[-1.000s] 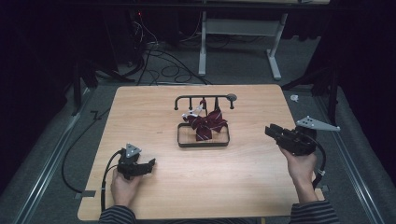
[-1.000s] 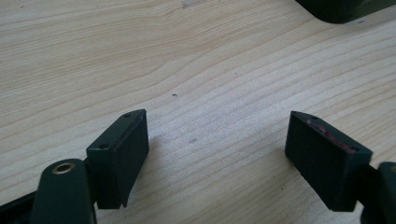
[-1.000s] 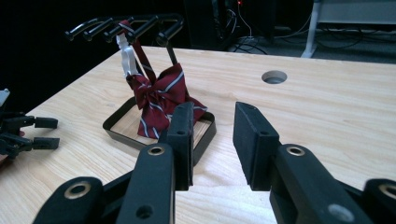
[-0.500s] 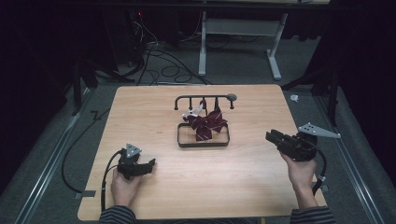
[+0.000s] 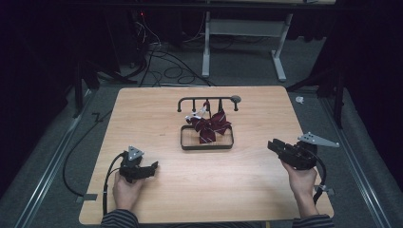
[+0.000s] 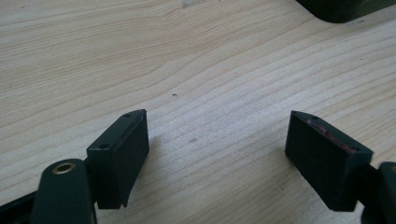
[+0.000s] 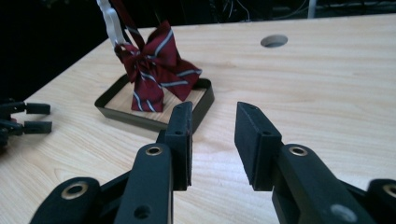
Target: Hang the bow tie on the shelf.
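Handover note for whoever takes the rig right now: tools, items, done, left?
Left tool: open, nothing between its jaws, low over the table at the near left.
Right tool: jaws part open on nothing, near right, pointing toward the stand.
Striped bow tie: hangs by a white clip from the black rack, its lower end in the black tray mid-table.
Done: nothing visibly handled.
Left: probably reach in and take the bow tie; neither tool touches it.

Table (image 5: 157,118) is lit evenly from above, everything around it drops into near black. Soft shadows, no real glare. Close-up jaws look a bit soft.
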Available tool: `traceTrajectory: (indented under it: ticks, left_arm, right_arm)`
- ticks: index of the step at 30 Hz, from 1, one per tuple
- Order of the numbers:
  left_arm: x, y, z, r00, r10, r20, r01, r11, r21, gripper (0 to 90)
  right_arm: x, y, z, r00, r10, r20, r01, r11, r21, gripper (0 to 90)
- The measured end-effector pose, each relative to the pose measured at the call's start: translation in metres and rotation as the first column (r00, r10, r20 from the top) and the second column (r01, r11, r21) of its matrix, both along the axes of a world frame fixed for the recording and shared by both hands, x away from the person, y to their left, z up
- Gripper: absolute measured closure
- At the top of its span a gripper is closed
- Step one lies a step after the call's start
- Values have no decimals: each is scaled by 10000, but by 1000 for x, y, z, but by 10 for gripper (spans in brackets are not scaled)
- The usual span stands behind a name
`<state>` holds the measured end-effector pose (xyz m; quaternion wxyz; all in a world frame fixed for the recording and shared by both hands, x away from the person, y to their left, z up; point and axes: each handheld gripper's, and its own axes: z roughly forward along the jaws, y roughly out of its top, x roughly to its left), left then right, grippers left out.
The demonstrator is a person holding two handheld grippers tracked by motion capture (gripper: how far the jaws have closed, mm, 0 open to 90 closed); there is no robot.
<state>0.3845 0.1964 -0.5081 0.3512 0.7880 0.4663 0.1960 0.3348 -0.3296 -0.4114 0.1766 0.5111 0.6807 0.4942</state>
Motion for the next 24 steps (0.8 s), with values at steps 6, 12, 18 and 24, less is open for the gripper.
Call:
traceTrajectory:
  ticks: [6, 12, 18, 24]
  left_arm:
    - [0, 0, 0, 10000, -1, -2, 1, 10000, 1, 221]
    - [0, 0, 0, 10000, -4, -3, 4, 10000, -2, 221]
    - [0, 0, 0, 10000, -3, -4, 3, 10000, -6, 221]
    - [0, 0, 0, 10000, -1, -4, 1, 10000, -13, 221]
  right_arm:
    - [0, 2, -10, 9999, 10, -171, -10, 10000, 12, 689]
    - [0, 4, -19, 9996, 62, -273, -59, 9999, 105, 678]
    - [3, 10, -34, 9986, 21, -521, -21, 10000, 7, 675]
    - [7, 16, -44, 9976, 3, -694, -11, 9999, -116, 673]
